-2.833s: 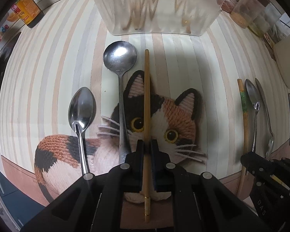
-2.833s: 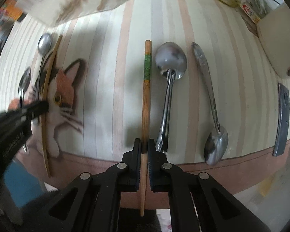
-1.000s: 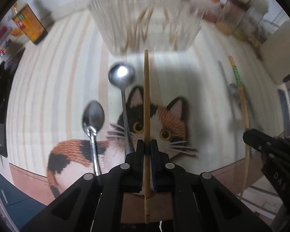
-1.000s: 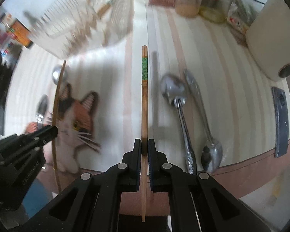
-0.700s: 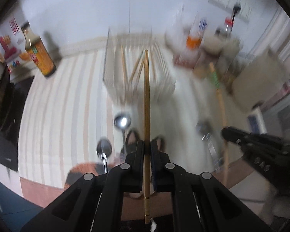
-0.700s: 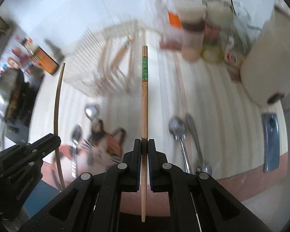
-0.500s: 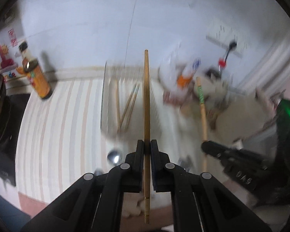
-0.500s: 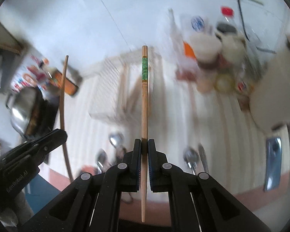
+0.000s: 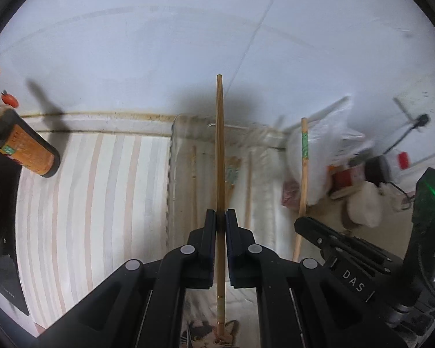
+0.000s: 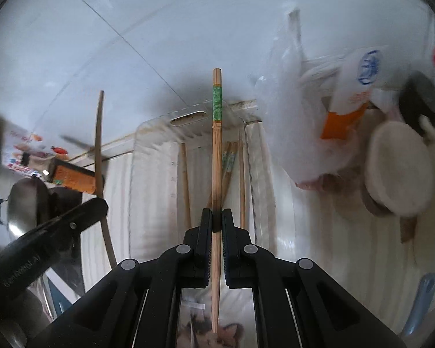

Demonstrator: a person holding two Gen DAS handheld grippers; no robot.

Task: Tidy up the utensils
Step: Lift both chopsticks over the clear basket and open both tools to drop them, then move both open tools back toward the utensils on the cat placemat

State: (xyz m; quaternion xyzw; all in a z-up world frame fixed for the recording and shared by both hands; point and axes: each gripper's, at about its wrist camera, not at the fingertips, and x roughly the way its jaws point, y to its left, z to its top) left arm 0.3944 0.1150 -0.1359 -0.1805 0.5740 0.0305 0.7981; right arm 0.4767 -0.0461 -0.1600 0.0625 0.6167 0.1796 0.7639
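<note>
The left tongs (image 9: 220, 223) pinch a plain, slender wooden chopstick (image 9: 219, 150), and the right tongs (image 10: 216, 221) pinch a round bamboo chopstick with a green band (image 10: 216, 156). Both sticks are held above a clear ribbed plastic bin (image 9: 174, 156) on the striped counter (image 9: 87, 197), where several wooden chopsticks (image 10: 185, 185) already lie.

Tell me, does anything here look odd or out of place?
Only slightly: the chopsticks already in the clear bin lie crossed and fanned rather than parallel. Each gripper, left and right, pinches a single chopstick near its lower end. Nothing looks spilled or broken.
</note>
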